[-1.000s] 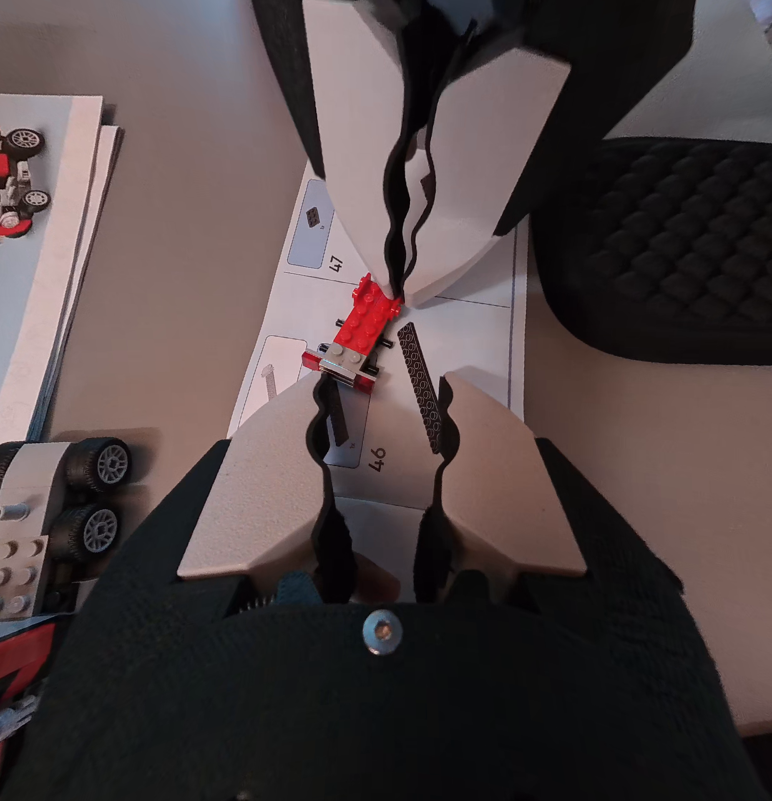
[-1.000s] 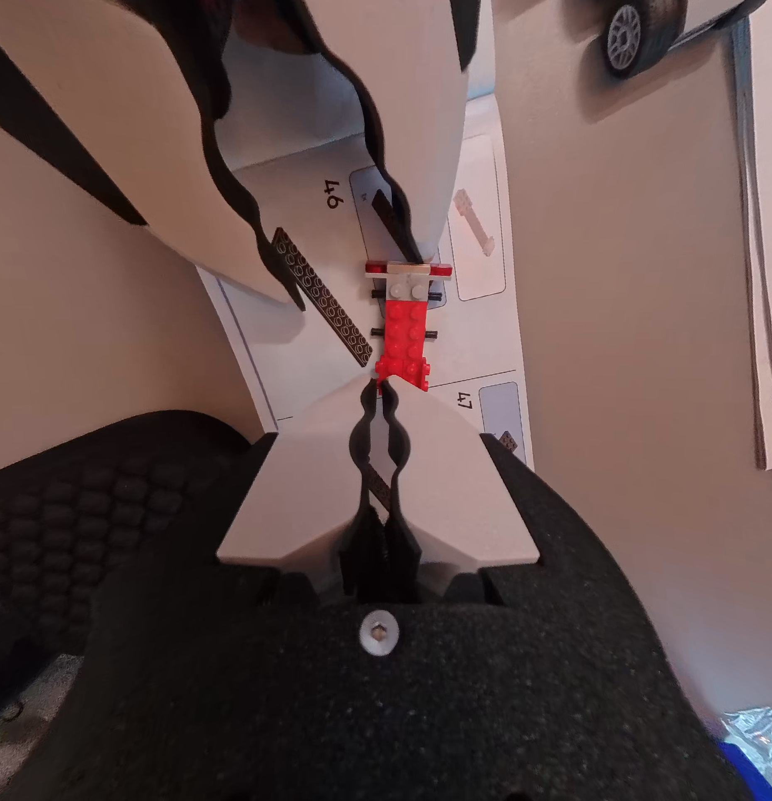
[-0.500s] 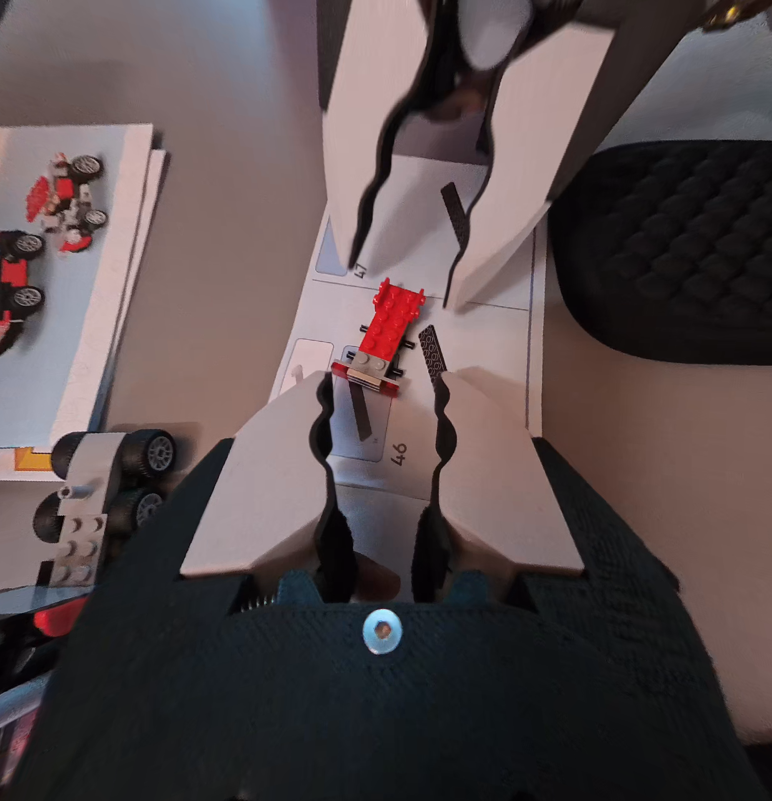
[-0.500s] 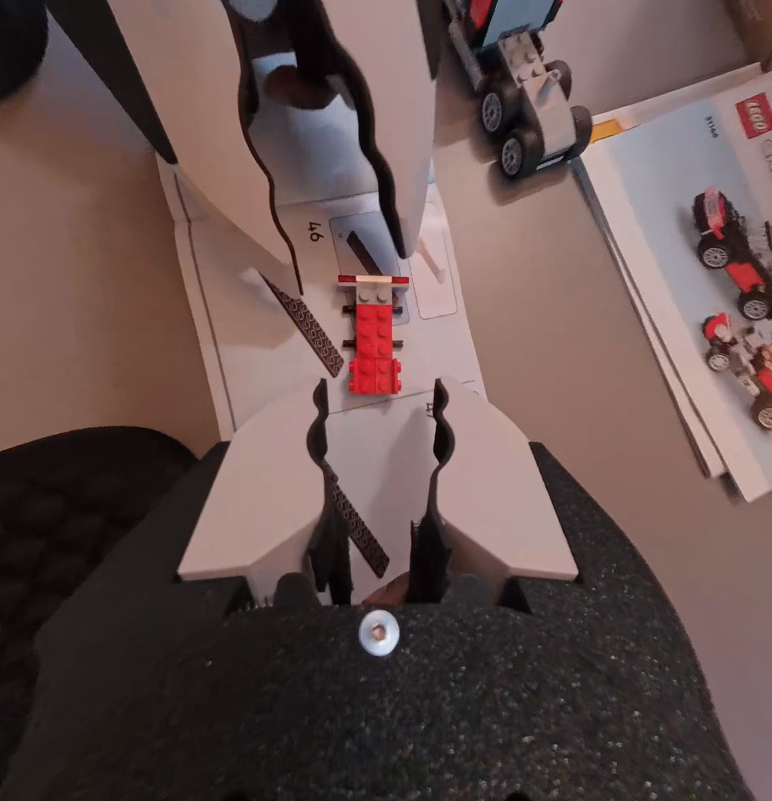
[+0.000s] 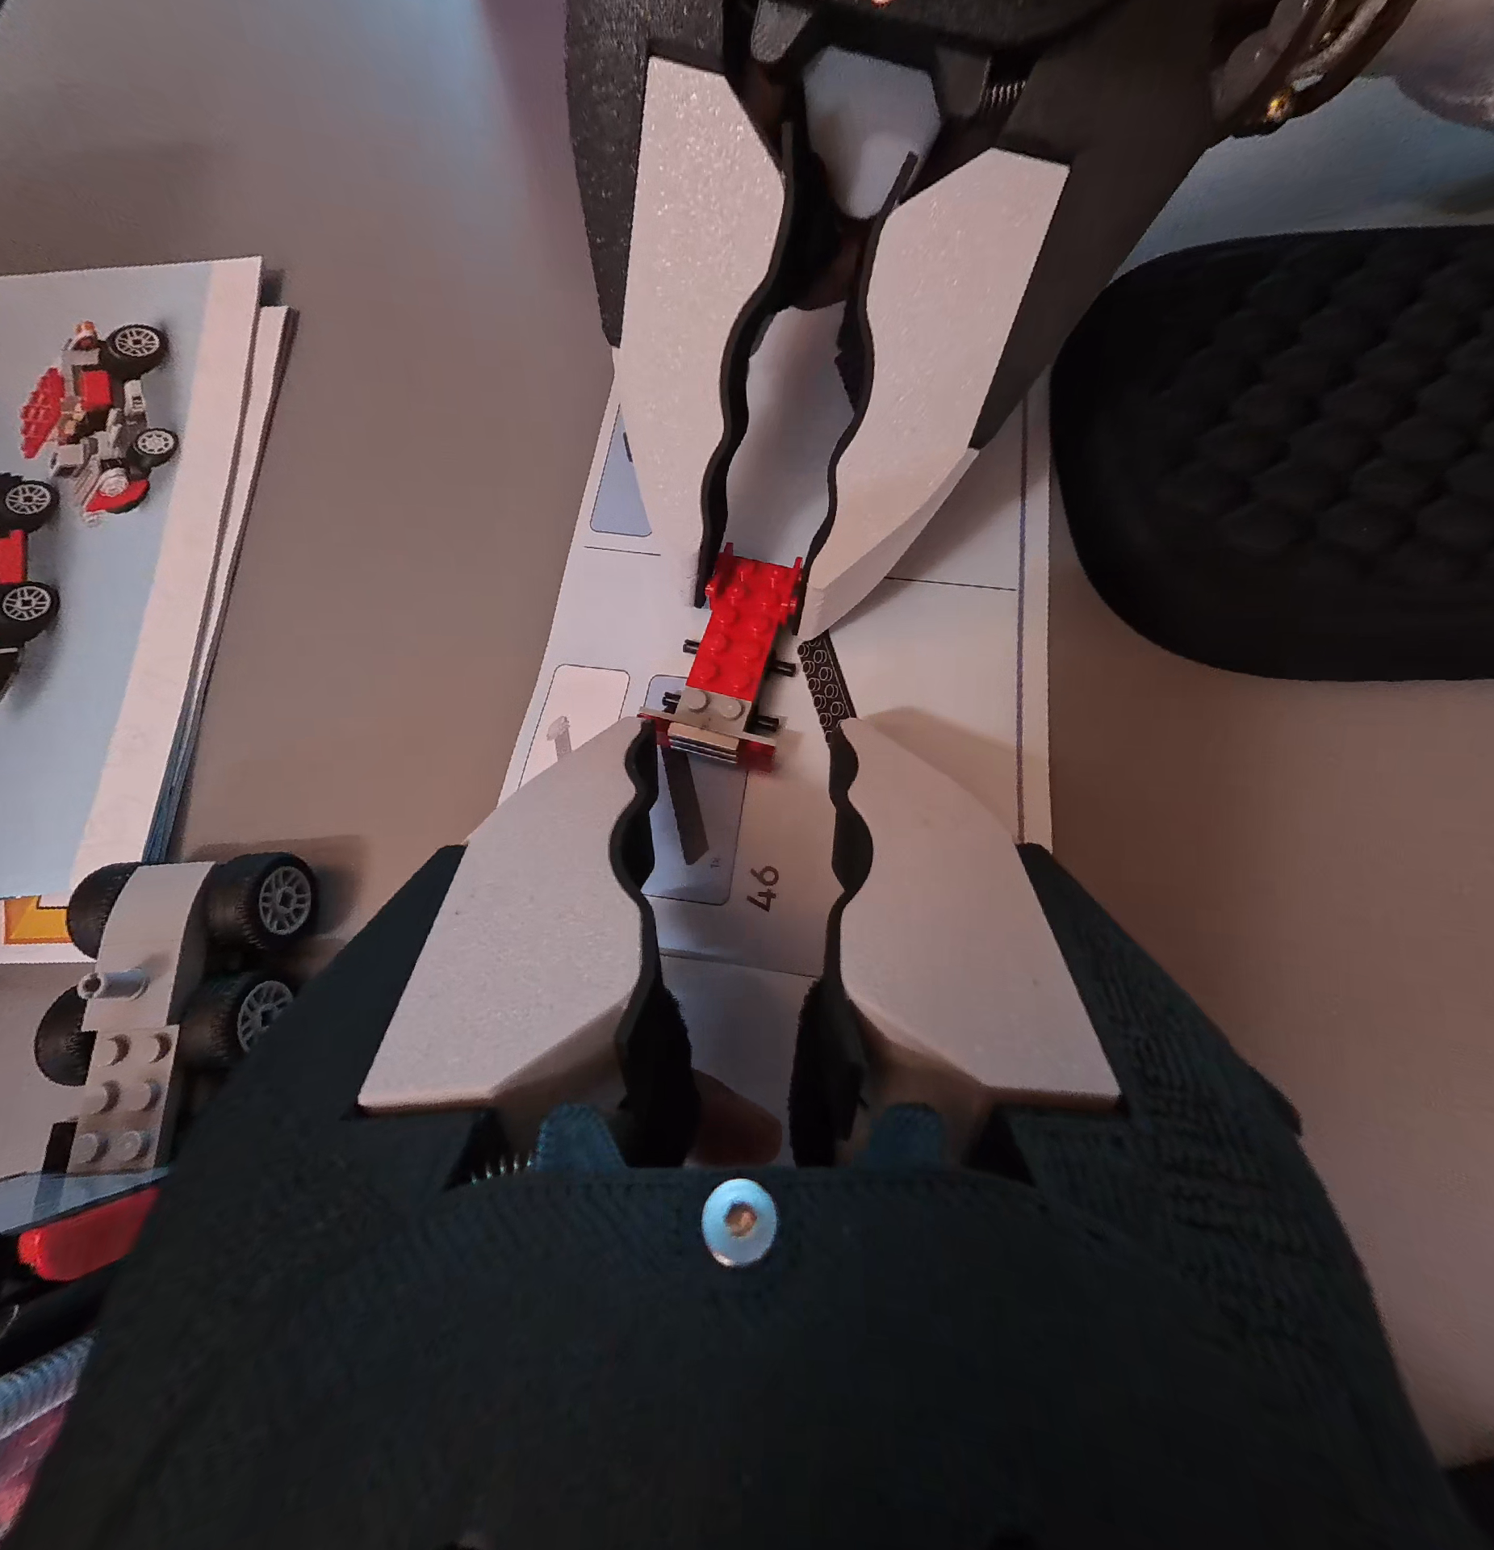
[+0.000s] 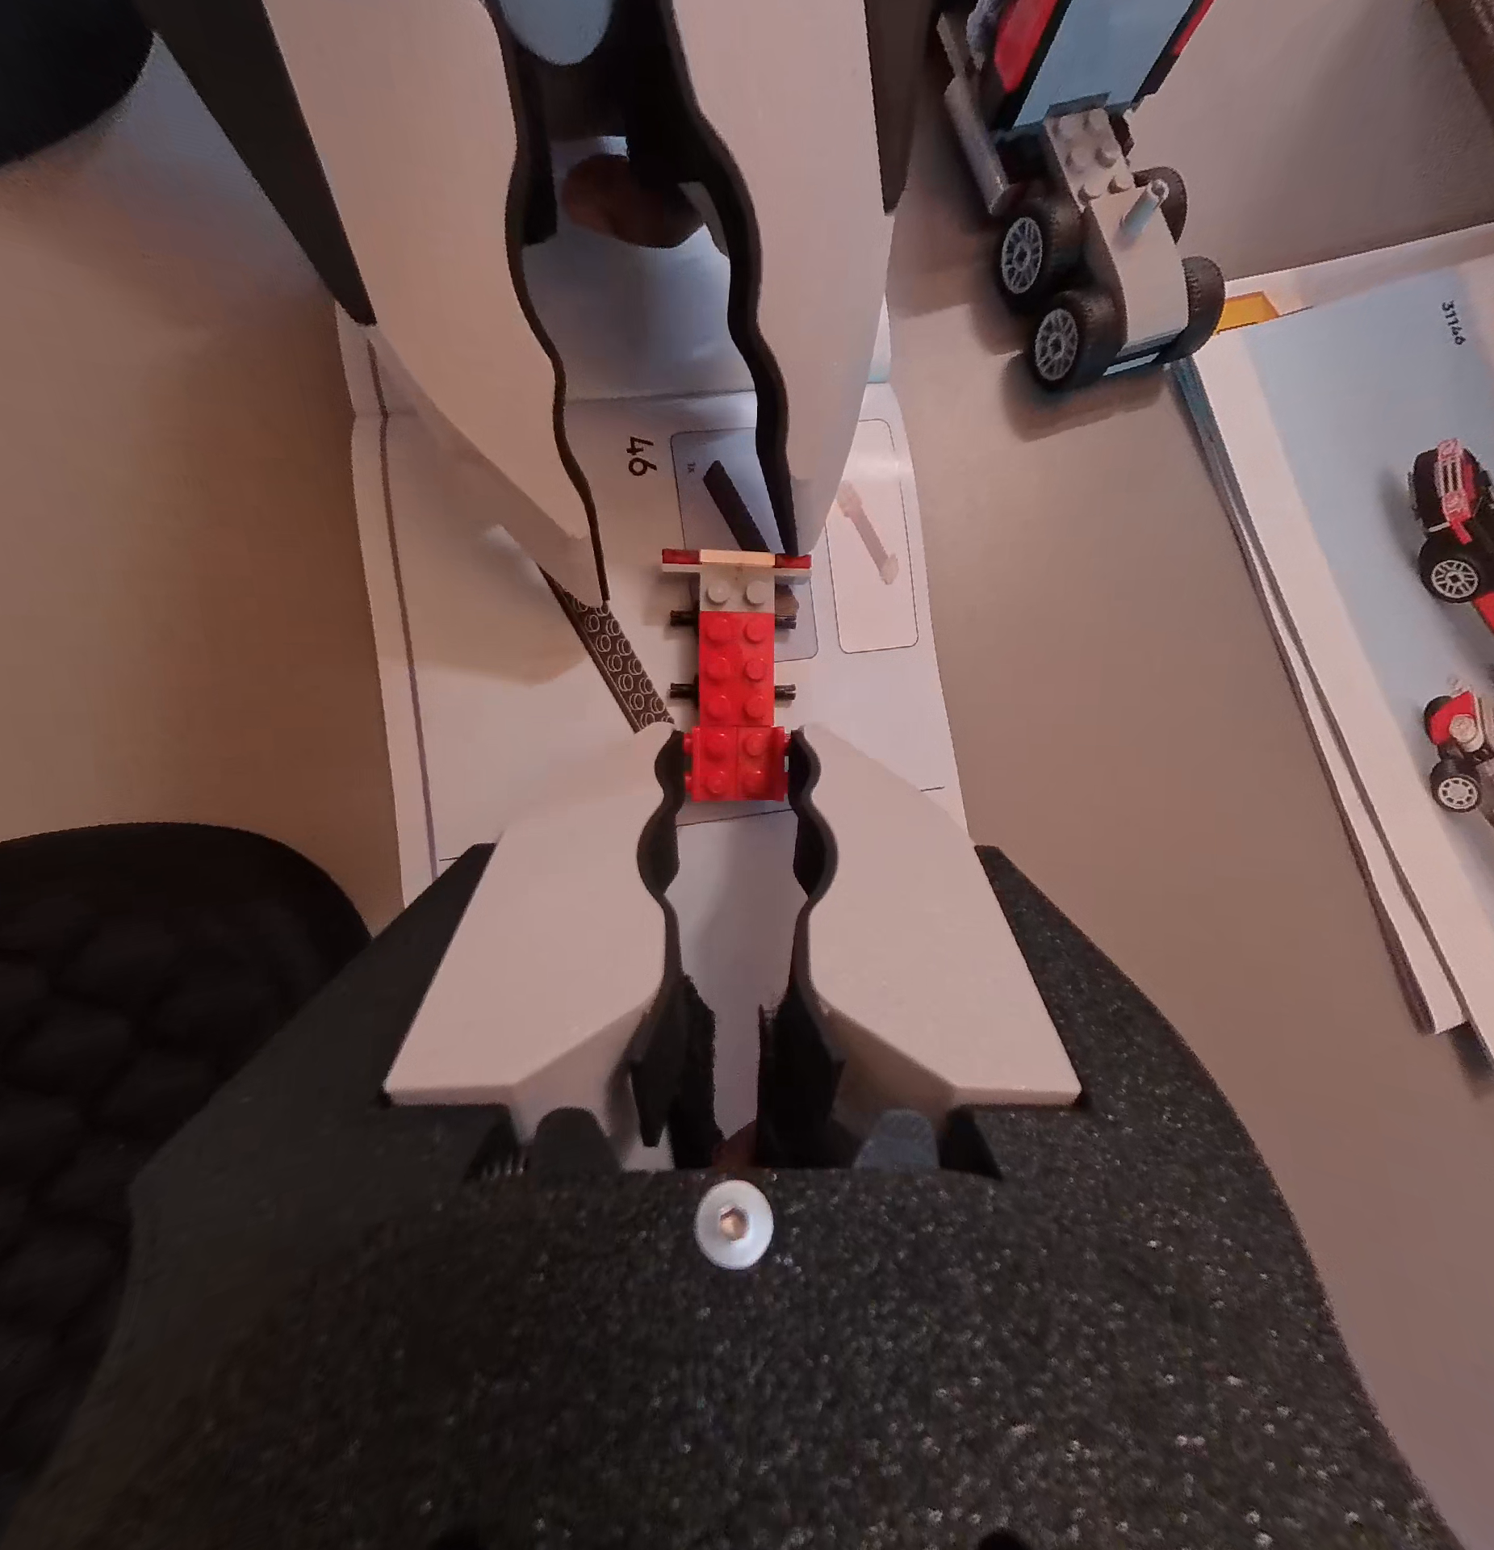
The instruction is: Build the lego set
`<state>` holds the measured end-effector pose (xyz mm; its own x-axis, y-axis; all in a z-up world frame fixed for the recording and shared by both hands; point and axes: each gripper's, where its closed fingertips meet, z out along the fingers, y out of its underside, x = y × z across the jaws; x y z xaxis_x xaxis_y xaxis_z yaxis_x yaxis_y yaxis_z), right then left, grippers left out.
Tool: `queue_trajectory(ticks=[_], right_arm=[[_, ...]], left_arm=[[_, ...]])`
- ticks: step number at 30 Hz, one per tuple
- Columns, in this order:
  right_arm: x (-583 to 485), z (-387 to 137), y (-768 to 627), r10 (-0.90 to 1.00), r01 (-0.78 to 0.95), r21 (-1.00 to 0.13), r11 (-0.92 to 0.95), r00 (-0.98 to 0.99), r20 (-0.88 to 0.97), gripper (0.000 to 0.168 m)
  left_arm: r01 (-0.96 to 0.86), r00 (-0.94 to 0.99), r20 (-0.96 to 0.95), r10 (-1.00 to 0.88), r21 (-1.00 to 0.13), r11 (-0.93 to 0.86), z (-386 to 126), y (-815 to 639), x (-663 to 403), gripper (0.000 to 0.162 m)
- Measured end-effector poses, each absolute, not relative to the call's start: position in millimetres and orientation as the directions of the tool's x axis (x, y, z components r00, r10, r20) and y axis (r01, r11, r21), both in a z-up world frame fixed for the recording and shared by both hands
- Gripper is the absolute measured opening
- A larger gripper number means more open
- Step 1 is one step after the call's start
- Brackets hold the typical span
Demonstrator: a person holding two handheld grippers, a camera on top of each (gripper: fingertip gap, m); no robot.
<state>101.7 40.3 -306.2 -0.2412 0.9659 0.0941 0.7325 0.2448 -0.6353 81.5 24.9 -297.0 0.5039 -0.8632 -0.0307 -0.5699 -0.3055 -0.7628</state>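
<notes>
- My right gripper (image 6: 736,755) has closed down from wide open a moment ago, and its two fingers now sit against the sides of the near, wide end of the small red car frame (image 6: 735,679). I judge it a light pinch, though I cannot tell how firm.
- My left gripper (image 5: 731,738) stays open and holds nothing. Its tips straddle the grey end of the frame without clearly touching it.
- A second ago the right one pinched the frame's end with its tips shut. Then it let go, and now it has taken a broader hold across the width.
- I read that as a steadier grip, so the long black plate (image 6: 622,667) lying just left of my right fingers can go on next.
- The frame rests on the open instruction sheet (image 6: 877,696), straight ahead of both tools, on a plain beige table (image 6: 1104,671).
- Farther right of my right gripper stand a grey wheeled truck (image 6: 1087,243) and a booklet (image 6: 1347,637). At its left lies a black quilted pad (image 6: 97,1006).
</notes>
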Motion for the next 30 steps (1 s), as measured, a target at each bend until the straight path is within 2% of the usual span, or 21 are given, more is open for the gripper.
queue_trajectory(ticks=[8,10,11,13,14,15,21,25,30], right_arm=[[102,-306,38,0.969,0.740,-0.635,0.220,-0.239,0.057,0.024],[102,-299,37,0.978,0.735,-0.658,0.163,-0.208,0.011,0.061],[103,-292,35,0.978,0.719,-0.681,0.137,-0.207,-0.022,0.064],[105,-275,35,0.977,0.675,-0.730,0.111,-0.208,-0.044,0.041],[107,-268,36,0.977,0.660,-0.743,0.113,-0.212,-0.040,0.017],[108,-265,35,0.973,0.656,-0.744,0.128,-0.228,-0.034,0.005],[109,-293,35,0.959,0.770,-0.595,0.232,-0.284,0.006,0.000],[109,-301,36,0.954,0.806,-0.532,0.261,-0.301,0.012,0.000],[107,-301,37,0.956,0.810,-0.528,0.257,-0.294,0.014,0.000]], left_arm=[[-0.567,0.497,-0.020,-0.868,-0.764,-0.307,-297,23,81,0.038],[-0.571,0.501,-0.026,-0.865,-0.761,-0.308,-296,24,78,0.041],[-0.569,0.505,-0.034,-0.862,-0.764,-0.303,-295,25,77,0.042],[-0.551,0.515,-0.046,-0.856,-0.783,-0.289,-289,28,77,0.042],[-0.541,0.517,-0.048,-0.855,-0.792,-0.283,-286,29,78,0.042],[-0.539,0.519,-0.055,-0.853,-0.796,-0.276,-284,29,79,0.042],[-0.596,0.471,-0.147,-0.870,-0.780,-0.191,-280,32,94,0.042],[-0.657,0.435,-0.146,-0.888,-0.726,-0.203,-289,33,96,0.030],[-0.670,0.437,-0.121,-0.891,-0.705,-0.233,-297,31,96,0.022]])
